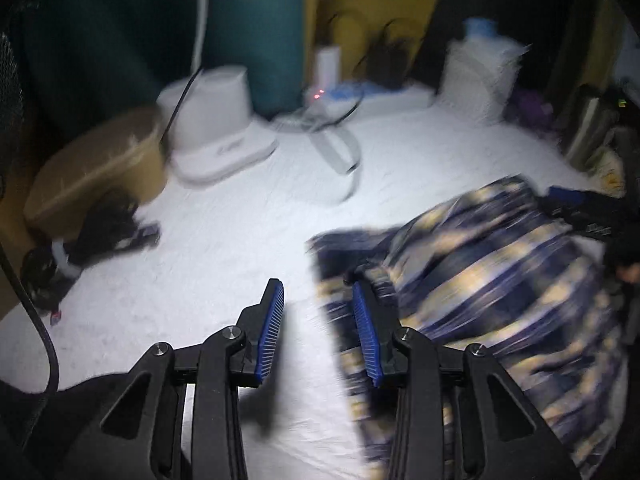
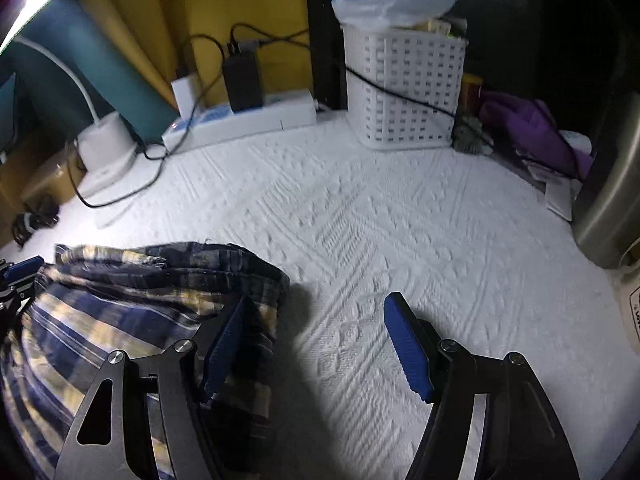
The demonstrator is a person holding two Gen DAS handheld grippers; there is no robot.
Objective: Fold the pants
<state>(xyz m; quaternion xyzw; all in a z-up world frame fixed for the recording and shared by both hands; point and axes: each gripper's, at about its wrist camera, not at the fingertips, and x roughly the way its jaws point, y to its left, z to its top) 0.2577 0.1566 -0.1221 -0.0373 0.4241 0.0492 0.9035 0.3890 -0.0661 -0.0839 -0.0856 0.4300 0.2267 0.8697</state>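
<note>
1. Pants [image 1: 492, 280]: navy and cream plaid, lying in a loose bunch on the white textured bedspread [image 2: 400, 216], low in both wrist views.
2. Your left gripper [image 1: 318, 300]: released, nothing pinched. Bare bedspread shows between the blue pads; the right-hand pad sits at the pants' near edge, but blur keeps you from telling whether it touches.
3. Your right gripper [image 2: 316, 312]: spread wide, released. Its left finger [image 2: 224, 344] hangs over the plaid cloth, its right finger over bare bedspread; the cloth's edge falls just inside the gap.
4. Mid distance: open bedspread, with a black cable [image 2: 120, 196] trailing across it.
5. Far side: a white lamp base [image 2: 104, 148] at left, a white power strip [image 2: 248, 120] carrying a black adapter [image 2: 242, 80], and a white lattice basket [image 2: 404, 92] topped with plastic bags.
</note>
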